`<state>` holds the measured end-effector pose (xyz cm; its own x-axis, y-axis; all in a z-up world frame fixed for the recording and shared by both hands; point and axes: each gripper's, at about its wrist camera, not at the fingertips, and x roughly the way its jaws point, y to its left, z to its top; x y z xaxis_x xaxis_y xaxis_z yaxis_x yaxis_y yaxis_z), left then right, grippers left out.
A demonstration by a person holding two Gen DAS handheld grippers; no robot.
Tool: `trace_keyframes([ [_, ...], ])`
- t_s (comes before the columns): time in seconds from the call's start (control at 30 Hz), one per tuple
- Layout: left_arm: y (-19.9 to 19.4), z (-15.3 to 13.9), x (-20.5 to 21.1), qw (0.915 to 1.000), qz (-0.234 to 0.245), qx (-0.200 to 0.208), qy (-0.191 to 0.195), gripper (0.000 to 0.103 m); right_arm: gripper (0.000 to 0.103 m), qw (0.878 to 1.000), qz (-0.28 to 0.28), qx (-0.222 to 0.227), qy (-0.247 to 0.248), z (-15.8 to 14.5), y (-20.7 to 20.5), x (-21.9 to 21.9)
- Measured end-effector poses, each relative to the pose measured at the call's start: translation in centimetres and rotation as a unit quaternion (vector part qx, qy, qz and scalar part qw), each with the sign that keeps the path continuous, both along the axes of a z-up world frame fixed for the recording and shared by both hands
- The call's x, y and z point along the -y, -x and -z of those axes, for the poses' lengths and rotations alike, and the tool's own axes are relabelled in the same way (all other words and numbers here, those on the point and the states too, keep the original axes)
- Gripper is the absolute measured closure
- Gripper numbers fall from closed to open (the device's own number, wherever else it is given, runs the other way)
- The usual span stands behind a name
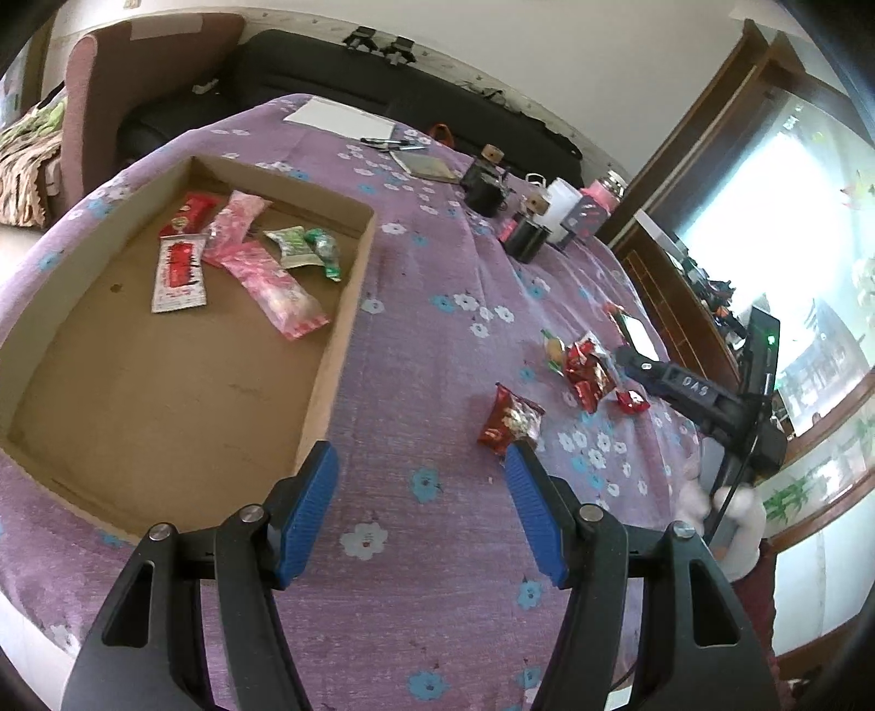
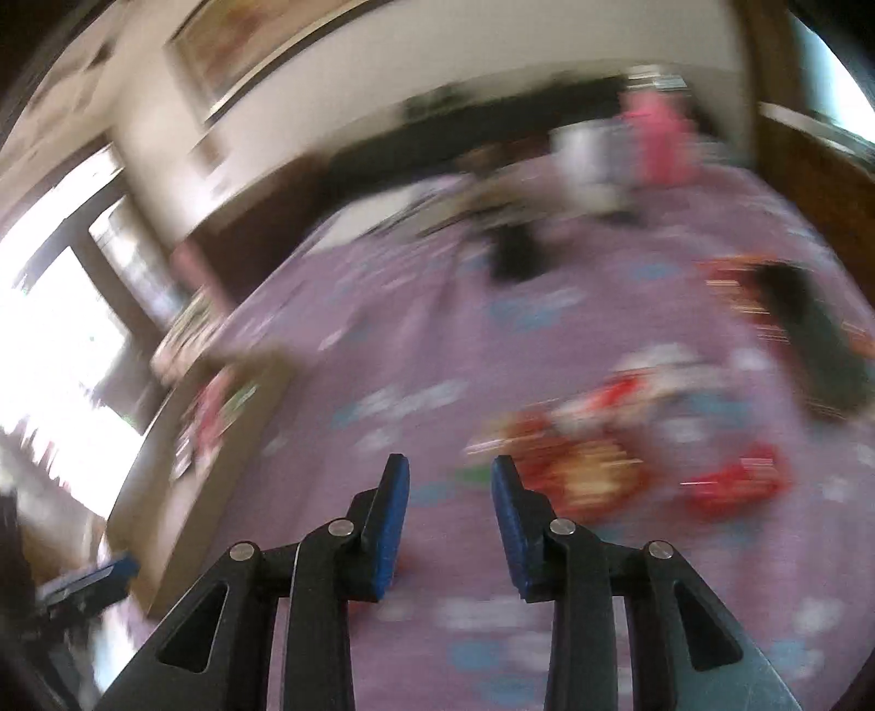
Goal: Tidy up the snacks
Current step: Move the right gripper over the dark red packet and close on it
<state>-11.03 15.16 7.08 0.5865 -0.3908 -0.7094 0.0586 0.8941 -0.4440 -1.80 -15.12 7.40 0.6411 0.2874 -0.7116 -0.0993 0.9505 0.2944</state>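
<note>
A home living room, judging by the furnishings: black sofa (image 1: 350, 71) along the white wall, pink armchair (image 1: 126, 93) beside it, floral purple tablecloth (image 1: 426, 339) over the table, wood-framed window (image 1: 765, 180) (bright daylight behind), framed picture (image 2: 240, 44) hung high.

Snacks (image 1: 240, 257) boxed (others (image 1: 585, 372) outside)

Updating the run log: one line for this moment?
left tongs open, empty | right tongs open, empty, blurred | cardboard tray holds snacks | red snack packet on cloth
</note>
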Motion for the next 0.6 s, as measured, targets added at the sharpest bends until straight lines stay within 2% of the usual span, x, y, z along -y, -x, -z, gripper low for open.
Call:
trace_keyframes([
  [0.1,-0.3,0.5,1.3,0.9999,0.015,-0.004,-0.006,0.040,0.068,0.998,0.054,-0.014,-0.016,0.6,0.7,4.1],
  [0.17,-0.5,0.9,2.1,0.9996,0.024,-0.009,-0.010,0.040,0.068,0.997,0.066,-0.023,-0.024,1.3,1.0,5.0],
  [0.33,-0.6,1.3,3.7,0.9986,0.043,-0.016,-0.027,0.040,0.066,0.996,0.072,-0.044,-0.043,3.3,0.5,4.4],
  [0.37,-0.6,1.3,3.9,0.9984,0.045,-0.014,-0.032,0.040,0.064,0.995,0.077,-0.045,-0.050,3.5,0.3,4.4],
  [0.43,-0.5,1.2,4.1,0.9980,0.048,-0.013,-0.039,0.040,0.052,0.993,0.095,-0.045,-0.062,4.0,-0.7,4.4],
  [0.47,-0.5,1.2,4.3,0.9978,0.049,-0.013,-0.042,0.040,0.050,0.992,0.102,-0.045,-0.067,4.3,-1.0,4.3],
  [0.6,-0.8,1.6,5.0,0.9967,0.055,-0.017,-0.057,0.040,0.050,0.990,0.115,-0.051,-0.065,5.4,-2.1,3.6],
])
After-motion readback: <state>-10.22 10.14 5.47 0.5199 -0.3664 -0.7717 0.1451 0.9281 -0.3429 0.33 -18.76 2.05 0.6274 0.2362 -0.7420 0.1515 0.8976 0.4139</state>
